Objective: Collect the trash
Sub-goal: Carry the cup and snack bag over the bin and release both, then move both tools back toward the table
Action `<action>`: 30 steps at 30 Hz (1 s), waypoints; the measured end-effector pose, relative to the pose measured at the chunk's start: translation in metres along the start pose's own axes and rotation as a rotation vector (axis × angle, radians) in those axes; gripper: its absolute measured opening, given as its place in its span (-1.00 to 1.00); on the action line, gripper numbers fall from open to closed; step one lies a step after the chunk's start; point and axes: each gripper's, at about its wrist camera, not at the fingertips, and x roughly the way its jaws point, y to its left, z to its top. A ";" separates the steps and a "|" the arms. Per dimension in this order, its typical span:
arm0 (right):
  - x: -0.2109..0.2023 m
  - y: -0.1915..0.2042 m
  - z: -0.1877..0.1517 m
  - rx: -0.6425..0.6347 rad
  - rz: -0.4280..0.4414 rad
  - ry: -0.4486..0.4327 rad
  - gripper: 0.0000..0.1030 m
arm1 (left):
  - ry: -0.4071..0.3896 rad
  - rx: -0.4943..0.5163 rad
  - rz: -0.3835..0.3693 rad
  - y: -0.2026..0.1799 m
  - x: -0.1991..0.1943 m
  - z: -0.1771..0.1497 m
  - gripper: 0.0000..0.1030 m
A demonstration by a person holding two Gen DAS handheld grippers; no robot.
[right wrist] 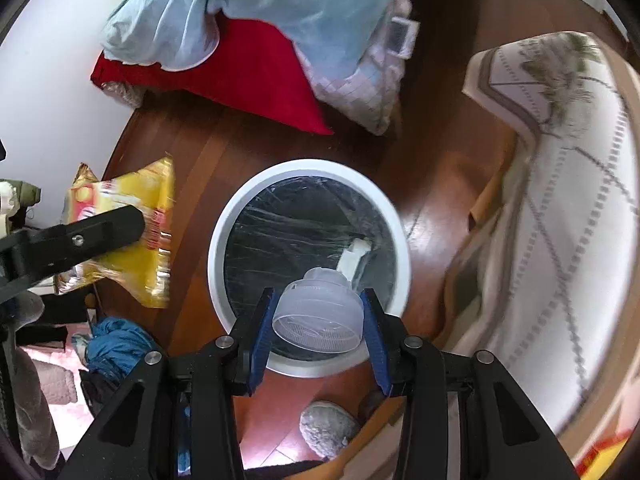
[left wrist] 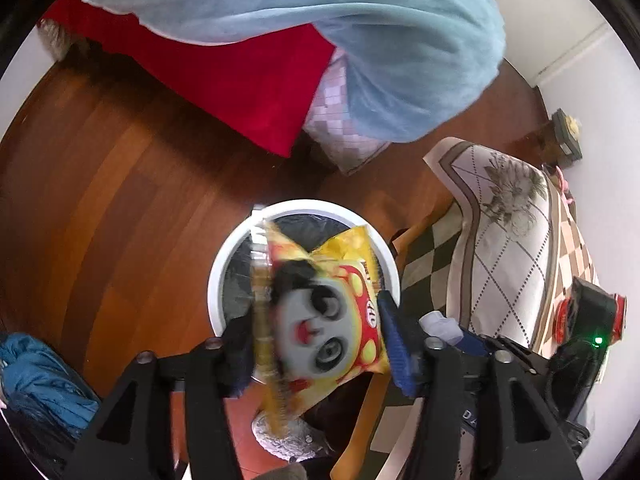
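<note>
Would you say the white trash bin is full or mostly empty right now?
Mostly empty: the right wrist view looks down into the trash bin, showing bare black liner and one white scrap.

One round white-rimmed bin with a dark liner (right wrist: 308, 208) sits at centre. One yellow crinkled snack bag (left wrist: 328, 312) is at six o'clock in the left view, one clear plastic cup (right wrist: 320, 312) at six in the right. Two black grippers, one grey slipper (right wrist: 328, 426), one red cloth (right wrist: 248, 80) at eleven.
</note>
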 end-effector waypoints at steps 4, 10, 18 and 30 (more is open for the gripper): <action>0.014 0.003 0.006 0.005 0.002 0.020 0.54 | -0.038 -0.059 0.024 0.023 -0.010 -0.005 0.98; 0.005 0.014 -0.006 -0.024 -0.064 0.007 0.99 | -0.111 -0.055 0.183 0.039 -0.031 -0.031 0.98; -0.030 0.030 -0.030 -0.055 -0.137 -0.032 0.99 | -0.155 -0.002 0.277 0.030 -0.052 -0.070 0.98; -0.115 0.044 -0.086 -0.049 -0.147 -0.161 0.99 | -0.273 0.023 0.305 0.016 -0.113 -0.119 0.98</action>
